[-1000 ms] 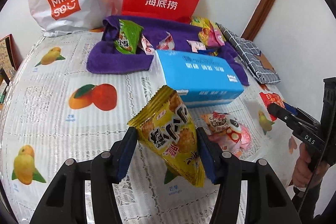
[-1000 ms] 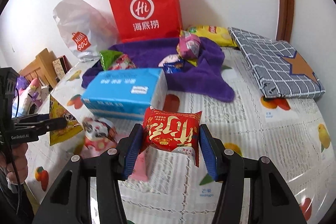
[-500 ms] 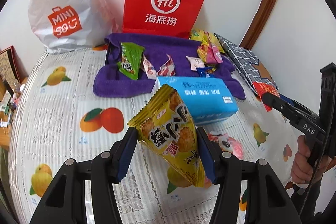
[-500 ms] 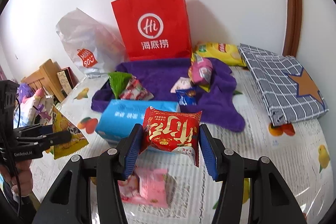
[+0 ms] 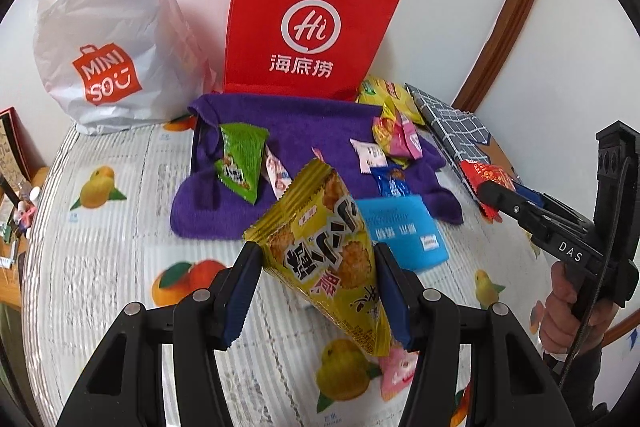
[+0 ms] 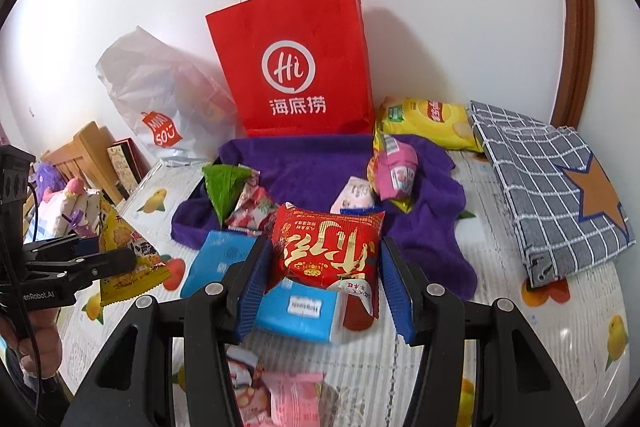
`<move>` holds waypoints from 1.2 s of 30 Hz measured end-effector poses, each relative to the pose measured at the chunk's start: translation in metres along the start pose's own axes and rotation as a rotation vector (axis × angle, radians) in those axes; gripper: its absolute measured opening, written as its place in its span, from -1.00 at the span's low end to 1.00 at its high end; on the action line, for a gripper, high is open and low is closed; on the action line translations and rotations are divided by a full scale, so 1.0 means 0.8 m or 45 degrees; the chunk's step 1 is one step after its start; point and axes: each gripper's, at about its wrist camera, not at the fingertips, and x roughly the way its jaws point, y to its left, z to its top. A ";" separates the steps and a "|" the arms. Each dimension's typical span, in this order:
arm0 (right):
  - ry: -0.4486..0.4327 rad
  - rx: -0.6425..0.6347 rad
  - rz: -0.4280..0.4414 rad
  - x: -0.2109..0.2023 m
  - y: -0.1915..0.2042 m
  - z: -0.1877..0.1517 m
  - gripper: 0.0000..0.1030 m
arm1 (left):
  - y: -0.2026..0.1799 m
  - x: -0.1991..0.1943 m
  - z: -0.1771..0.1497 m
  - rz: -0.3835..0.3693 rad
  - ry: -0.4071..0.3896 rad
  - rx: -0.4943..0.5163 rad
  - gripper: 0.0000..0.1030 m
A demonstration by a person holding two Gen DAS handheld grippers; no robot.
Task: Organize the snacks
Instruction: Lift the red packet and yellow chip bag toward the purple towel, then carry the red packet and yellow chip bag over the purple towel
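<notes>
The left gripper (image 5: 320, 279) pinches a yellow cracker packet (image 5: 334, 259) between its blue pads, tilted, above the fruit-print tablecloth (image 5: 100, 247), in front of the purple towel (image 5: 304, 131). To its right, the right gripper (image 6: 320, 283) clamps a red snack packet (image 6: 328, 251) over the blue tissue pack (image 6: 298, 311), also in front of that towel.

Both grippers are black with ribbed blue fingers (image 5: 240, 295) and silver screws. The right gripper (image 5: 490, 193) reads "DAS". A black cable trails beside its handle.
</notes>
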 end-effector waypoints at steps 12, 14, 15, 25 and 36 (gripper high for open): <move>-0.012 -0.031 0.032 0.031 0.008 0.044 0.04 | 0.013 0.011 0.044 0.008 -0.028 -0.025 0.06; -0.014 -0.035 0.037 0.035 0.009 0.049 0.04 | 0.015 0.013 0.051 0.012 -0.033 -0.028 0.06; -0.015 -0.036 0.039 0.037 0.009 0.052 0.04 | 0.016 0.014 0.053 0.013 -0.036 -0.028 0.06; -0.021 -0.054 0.053 0.061 0.012 0.072 0.04 | 0.025 0.030 0.075 0.015 -0.034 -0.042 0.06; -0.030 -0.071 0.071 0.088 0.013 0.095 0.04 | 0.031 0.045 0.100 0.029 -0.045 -0.044 0.06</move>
